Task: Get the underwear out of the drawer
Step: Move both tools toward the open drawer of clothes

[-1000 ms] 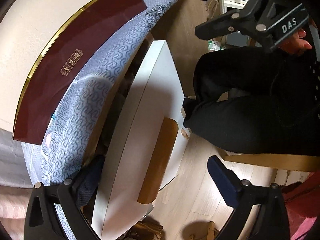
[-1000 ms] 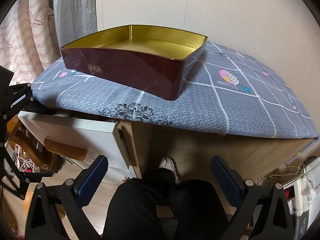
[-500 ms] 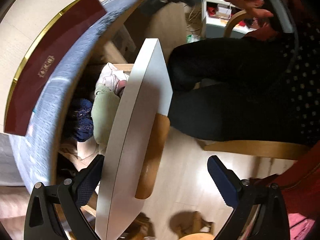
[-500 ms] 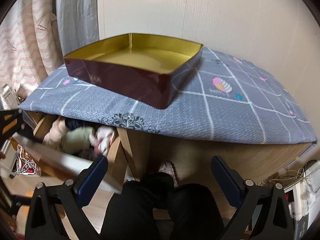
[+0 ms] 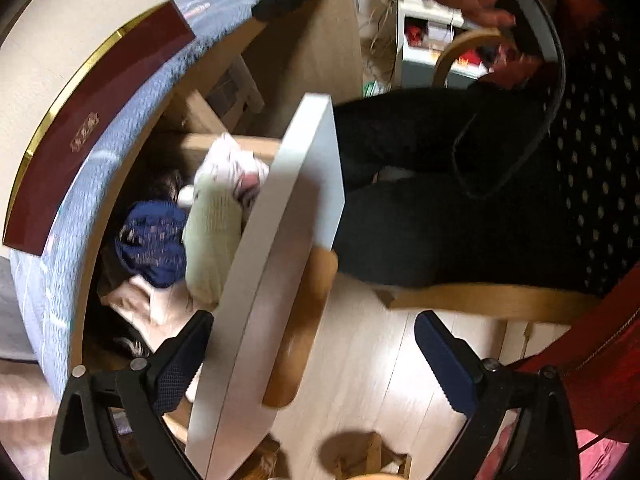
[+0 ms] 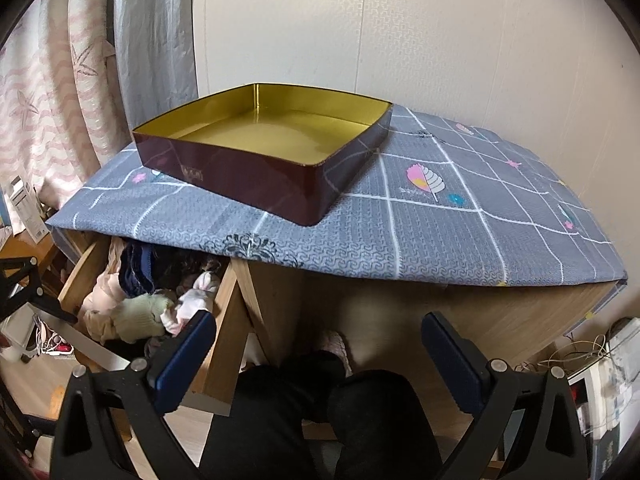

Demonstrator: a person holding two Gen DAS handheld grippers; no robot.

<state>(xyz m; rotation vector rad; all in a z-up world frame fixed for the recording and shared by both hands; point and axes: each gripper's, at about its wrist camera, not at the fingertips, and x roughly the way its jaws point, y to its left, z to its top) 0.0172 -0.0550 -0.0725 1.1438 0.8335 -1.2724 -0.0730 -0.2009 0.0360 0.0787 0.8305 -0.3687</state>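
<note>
The desk (image 6: 460,320) fills the right wrist view, draped in one grey patterned cloth (image 6: 420,224). On the cloth sits one empty tin (image 6: 264,152), maroon outside and gold inside, with nothing in it.

Below the cloth's left end, one drawer (image 5: 280,264) stands pulled out. Its white front carries a single wooden handle (image 5: 300,328) and runs lengthwise up the left wrist view, from the bottom toward the person's dark-trousered legs (image 5: 440,216).

The underwear lies inside the drawer, behind that white front, as a loose pile. I count four clear bundles: a pale green roll (image 5: 214,236), a navy bundle (image 5: 154,236), a white-and-pink piece (image 5: 230,168), and a peach piece (image 5: 140,304) at the near end. Darker cloth at the back is too dim to count.

The left gripper (image 5: 312,356) has its fingers spread wide, holding nothing, and straddles the drawer front: one finger hangs on the pile's side, the other over the floor. The pile lies ahead and to the left of the fingers, and the green roll's long axis runs roughly along the front. The right gripper (image 6: 320,356) is also wide and empty, above the person's knees, with the drawer off to its left.

The left gripper is plainly nearer, so I judge it best placed to reach over the front and down.
</note>
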